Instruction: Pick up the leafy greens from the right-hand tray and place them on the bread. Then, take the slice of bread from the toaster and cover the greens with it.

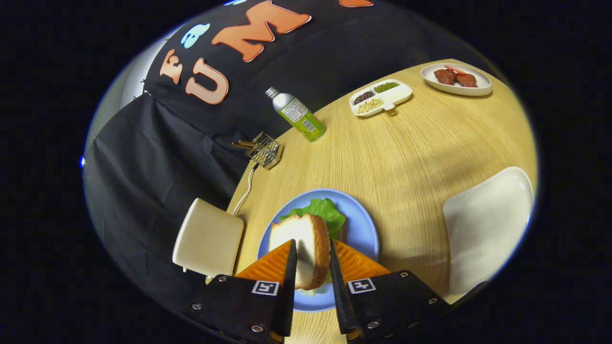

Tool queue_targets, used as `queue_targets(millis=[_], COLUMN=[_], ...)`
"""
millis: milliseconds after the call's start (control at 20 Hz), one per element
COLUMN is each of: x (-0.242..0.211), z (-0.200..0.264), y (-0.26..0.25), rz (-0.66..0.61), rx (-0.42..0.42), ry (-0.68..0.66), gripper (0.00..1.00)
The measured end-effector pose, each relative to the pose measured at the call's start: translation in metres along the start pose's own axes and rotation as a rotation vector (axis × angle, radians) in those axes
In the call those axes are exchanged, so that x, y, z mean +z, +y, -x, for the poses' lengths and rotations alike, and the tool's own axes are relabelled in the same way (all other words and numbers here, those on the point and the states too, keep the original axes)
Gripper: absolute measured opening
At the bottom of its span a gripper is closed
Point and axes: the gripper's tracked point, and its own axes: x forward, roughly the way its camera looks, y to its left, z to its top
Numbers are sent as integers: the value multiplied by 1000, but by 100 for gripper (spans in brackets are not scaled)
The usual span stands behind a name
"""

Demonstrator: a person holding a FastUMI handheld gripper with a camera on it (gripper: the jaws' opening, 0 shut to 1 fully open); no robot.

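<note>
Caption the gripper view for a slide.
Hand-held gripper holds a bread slice above lettuce on the blue plate.

Gripper-mounted fisheye, looking down, close above table (pixel 430 157)

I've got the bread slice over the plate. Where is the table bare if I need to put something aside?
The widest bare wood lies between the blue plate, the white tray and the divided dish. It is crowded near the gripper: its fingers pinch the bread slice over the greens, with the toaster and its cord close beside.
</note>
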Motion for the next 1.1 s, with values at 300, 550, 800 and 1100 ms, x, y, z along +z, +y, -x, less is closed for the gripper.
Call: queue_targets(millis=[300,550,800,1100], x=[58,101,141,167], z=[51,105,173,243], y=[31,52,70,94], rz=[99,214,339,464], rx=[21,-12,-68,-158], ry=[-236,-434,-631,-788], gripper=[62,80,93,98])
